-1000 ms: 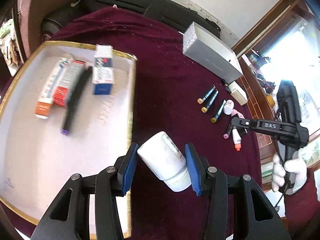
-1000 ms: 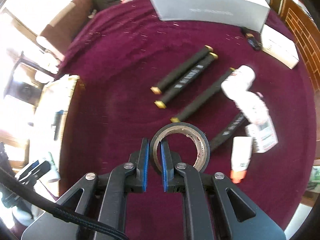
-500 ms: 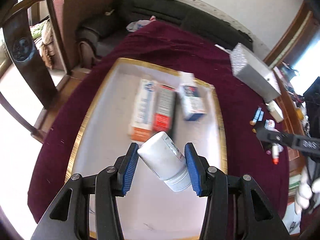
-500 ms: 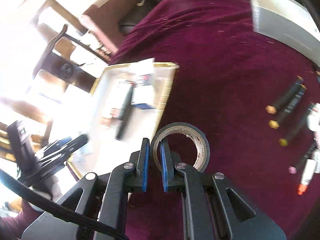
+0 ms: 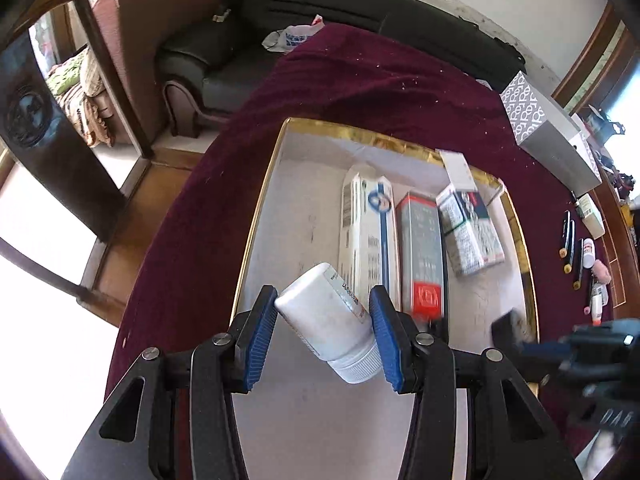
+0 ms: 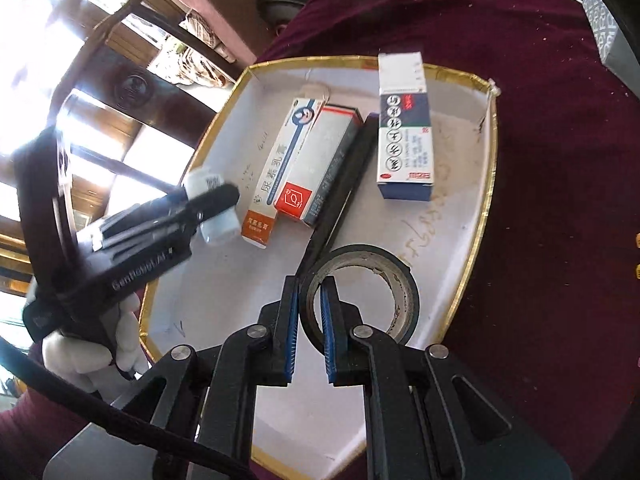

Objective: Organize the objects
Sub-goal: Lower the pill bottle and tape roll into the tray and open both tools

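Swung across from the maroon cloth to above the tray since a second ago, both grippers, each with its load unchanged. Loose pens and tubes, then under the right wrist camera, now far off at the cloth's right side.

Nearest, left view: left gripper (image 5: 324,336) pinching white bottle (image 5: 328,322) crosswise between the blue pads, cap end low and toward the right pad, bottle tilted. Hanging over the tray's near-left floor, not touching it as far as can be told.

Nearest, right view: right gripper (image 6: 310,328) pressed tight on the wall of the black tape roll (image 6: 360,292), one pad inside the ring, one outside. Roll over the tray's near-right floor.

Beyond: gold-rimmed tray (image 6: 486,200) already holding orange-ended carton (image 6: 280,168), red-marked carton (image 6: 320,168), black pen (image 6: 344,184) and blue-and-white carton (image 6: 404,128), grouped mid-tray toward the far side.

Further: maroon cloth (image 5: 360,92), grey patterned box (image 5: 548,128), black sofa (image 5: 280,40).

Judgement: carry step about done; bare floor under both loads, so lowering and letting go likely next. Roll could run once freed; bottle could tip onto the cartons.
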